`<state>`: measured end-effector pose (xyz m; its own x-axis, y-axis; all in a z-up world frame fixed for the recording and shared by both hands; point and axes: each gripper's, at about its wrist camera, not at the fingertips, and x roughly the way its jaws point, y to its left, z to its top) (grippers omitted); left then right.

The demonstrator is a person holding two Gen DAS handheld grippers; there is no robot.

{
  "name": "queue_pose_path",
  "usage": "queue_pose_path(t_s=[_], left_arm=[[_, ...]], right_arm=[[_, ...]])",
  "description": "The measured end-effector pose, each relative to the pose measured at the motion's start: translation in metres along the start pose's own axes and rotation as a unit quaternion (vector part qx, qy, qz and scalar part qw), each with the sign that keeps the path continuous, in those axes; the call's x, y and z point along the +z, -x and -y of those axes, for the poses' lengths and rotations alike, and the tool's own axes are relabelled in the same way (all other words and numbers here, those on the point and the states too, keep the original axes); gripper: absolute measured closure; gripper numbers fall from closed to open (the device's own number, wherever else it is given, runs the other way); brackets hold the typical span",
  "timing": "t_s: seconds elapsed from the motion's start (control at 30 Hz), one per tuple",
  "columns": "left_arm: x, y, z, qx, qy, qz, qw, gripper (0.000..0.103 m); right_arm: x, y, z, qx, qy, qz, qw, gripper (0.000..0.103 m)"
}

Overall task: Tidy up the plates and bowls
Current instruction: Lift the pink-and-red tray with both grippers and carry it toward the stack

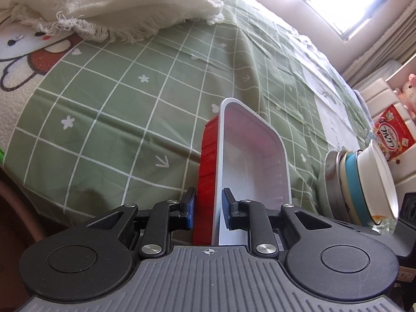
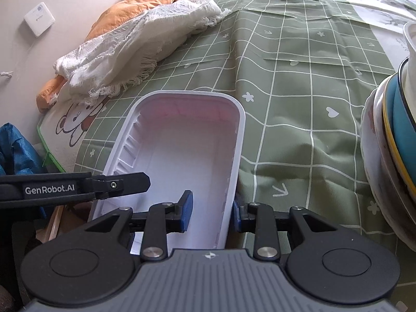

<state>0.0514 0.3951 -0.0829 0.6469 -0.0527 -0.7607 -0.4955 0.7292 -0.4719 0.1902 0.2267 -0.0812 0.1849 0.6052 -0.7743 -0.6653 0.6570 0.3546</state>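
Currently, both units grip one tray (image 2: 182, 140) above the bed (image 2: 299, 98): the left hand-held gripper (image 1: 207, 209) pinches its left wall, the right hand-held gripper (image 2: 212, 214) apparently its right. The bowl stack (image 1: 364, 182) stands right; this tray remains unplaced.

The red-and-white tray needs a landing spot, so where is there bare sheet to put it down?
Bare green checked sheet lies beyond the tray, bordered by the white frayed cloth on the far left and the stack of bowls on the right. It is crowded by that stack and near the cloth. Both the left gripper and right gripper straddle the tray's walls.
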Motion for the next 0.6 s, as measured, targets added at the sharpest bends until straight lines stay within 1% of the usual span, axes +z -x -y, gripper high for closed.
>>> queue_pose_path(t_s=[0.1,0.13,0.23,0.3,0.37,0.5,0.6], left_arm=[[0.0,0.003,-0.013,-0.028,0.03,-0.005,0.9992,0.08],[0.0,0.002,-0.016,-0.028,0.033,-0.008,0.999,0.08],[0.0,-0.002,-0.017,-0.009,0.028,-0.01,0.9995,0.081],[-0.002,-0.002,-0.016,-0.02,0.029,-0.002,0.9994,0.08],[-0.003,-0.004,-0.012,-0.022,0.015,-0.008,0.9996,0.08],[-0.005,-0.001,-0.006,-0.02,-0.002,0.0,0.9998,0.08],[-0.005,-0.003,-0.011,-0.025,0.012,-0.002,0.9996,0.08]], right_arm=[[0.002,0.001,0.004,0.008,0.0,-0.006,1.0,0.076],[0.002,0.001,0.005,0.009,-0.001,-0.007,1.0,0.077],[0.003,0.0,0.007,0.012,-0.013,-0.006,1.0,0.077],[0.005,0.0,0.007,0.01,-0.018,-0.004,1.0,0.077],[0.006,-0.001,0.006,0.008,-0.018,-0.001,1.0,0.077],[0.005,-0.004,0.002,-0.002,-0.009,0.003,1.0,0.076],[0.005,-0.003,0.0,-0.004,-0.006,0.006,1.0,0.079]])
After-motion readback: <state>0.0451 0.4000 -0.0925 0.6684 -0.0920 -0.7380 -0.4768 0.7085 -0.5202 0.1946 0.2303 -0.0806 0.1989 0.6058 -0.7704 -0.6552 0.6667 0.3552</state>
